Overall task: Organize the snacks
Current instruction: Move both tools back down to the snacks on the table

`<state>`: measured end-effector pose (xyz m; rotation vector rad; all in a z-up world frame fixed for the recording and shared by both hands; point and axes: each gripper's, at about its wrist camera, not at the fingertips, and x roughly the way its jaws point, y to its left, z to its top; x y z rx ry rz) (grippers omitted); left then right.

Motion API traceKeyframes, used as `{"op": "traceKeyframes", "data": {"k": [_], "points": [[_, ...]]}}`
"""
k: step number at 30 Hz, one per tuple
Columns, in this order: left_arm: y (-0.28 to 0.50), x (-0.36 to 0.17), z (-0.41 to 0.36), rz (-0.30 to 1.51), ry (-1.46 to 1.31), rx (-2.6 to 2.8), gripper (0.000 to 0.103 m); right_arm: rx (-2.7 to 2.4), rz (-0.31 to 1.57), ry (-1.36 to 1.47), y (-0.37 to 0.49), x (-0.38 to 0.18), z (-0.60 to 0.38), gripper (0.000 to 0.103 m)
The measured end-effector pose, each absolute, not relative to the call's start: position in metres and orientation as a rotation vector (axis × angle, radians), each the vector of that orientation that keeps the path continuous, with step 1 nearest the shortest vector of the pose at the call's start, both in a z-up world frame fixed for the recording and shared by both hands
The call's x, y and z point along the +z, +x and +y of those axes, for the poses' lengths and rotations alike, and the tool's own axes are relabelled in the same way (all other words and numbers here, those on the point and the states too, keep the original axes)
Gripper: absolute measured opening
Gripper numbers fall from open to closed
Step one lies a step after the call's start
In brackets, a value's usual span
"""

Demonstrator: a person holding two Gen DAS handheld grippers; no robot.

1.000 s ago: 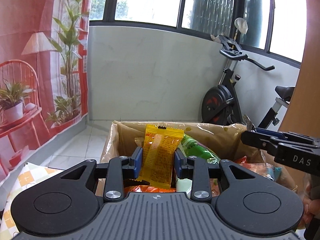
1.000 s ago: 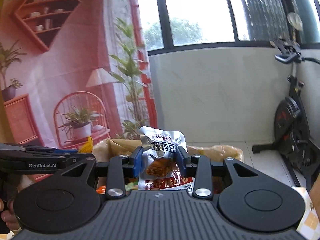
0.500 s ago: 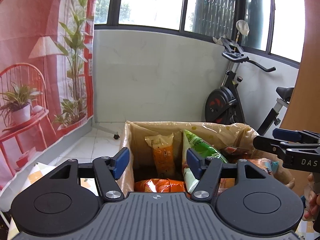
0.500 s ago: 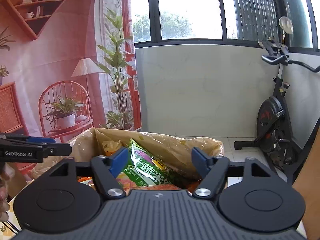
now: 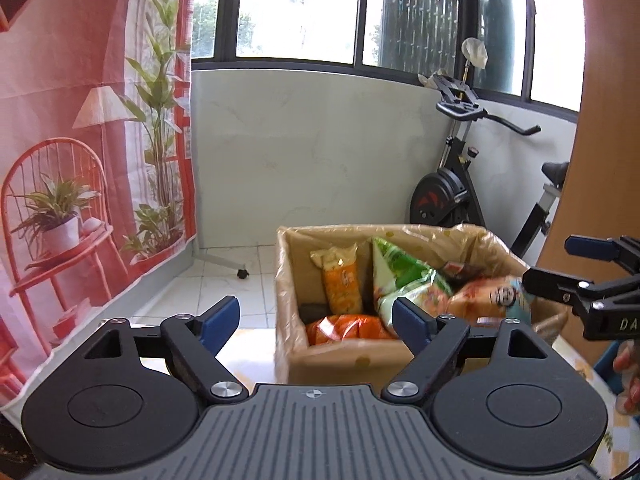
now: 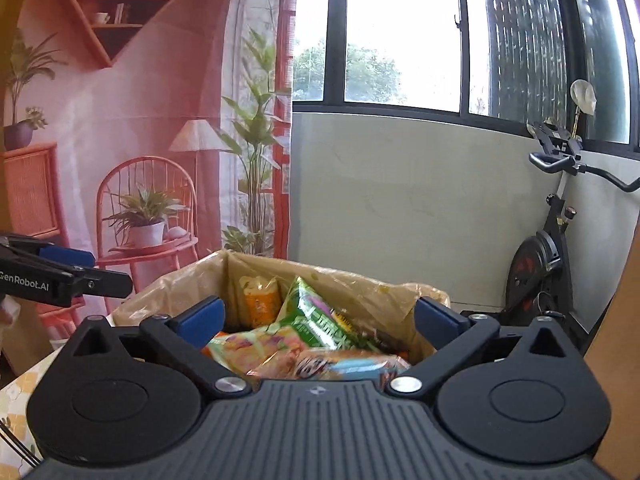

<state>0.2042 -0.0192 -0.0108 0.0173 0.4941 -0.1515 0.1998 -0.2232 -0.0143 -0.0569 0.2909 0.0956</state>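
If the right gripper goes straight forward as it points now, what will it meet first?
Probably the snack packets piled in the cardboard box just ahead of the open right gripper, though depth is hard to judge.

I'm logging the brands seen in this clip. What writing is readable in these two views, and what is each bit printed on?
"GenRobot.AI": white letters on the side of the left gripper, its first letter cut by the picture's edge.
"DA": on the side of the right gripper, the rest cut off.
Green snack bag in the cardboard box: large print, too blurred to read.
Orange packet: too small to read.
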Motion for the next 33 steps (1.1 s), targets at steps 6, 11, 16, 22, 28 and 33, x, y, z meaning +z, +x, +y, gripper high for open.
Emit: {"op": "traceKeyframes", "data": {"k": [6,11,16,22,28,33], "points": [[0.182,-0.015,-0.005,0.502,0.041,-0.138,0.087,0.085,0.297,-0.021,0.181,-0.023,-0.221,0.103],[0.164,-0.027,0.007,0.526,0.034,-0.132,0.087,0.071,0.277,0.035,0.16,-0.028,-0.229,0.103],[0.146,-0.044,0.022,0.541,0.013,-0.134,0.087,-0.016,0.245,0.033,0.133,-0.041,-0.236,0.103],[0.128,-0.079,0.037,0.596,-0.063,-0.135,0.087,0.066,0.327,0.075,0.11,-0.081,-0.252,0.103],[0.118,-0.118,0.038,0.681,-0.115,-0.132,0.086,0.068,0.472,0.024,0.094,-0.141,-0.249,0.088],[0.115,-0.134,0.039,0.715,-0.123,-0.125,0.086,0.119,0.594,0.024,0.083,-0.182,-0.245,0.069]]}}
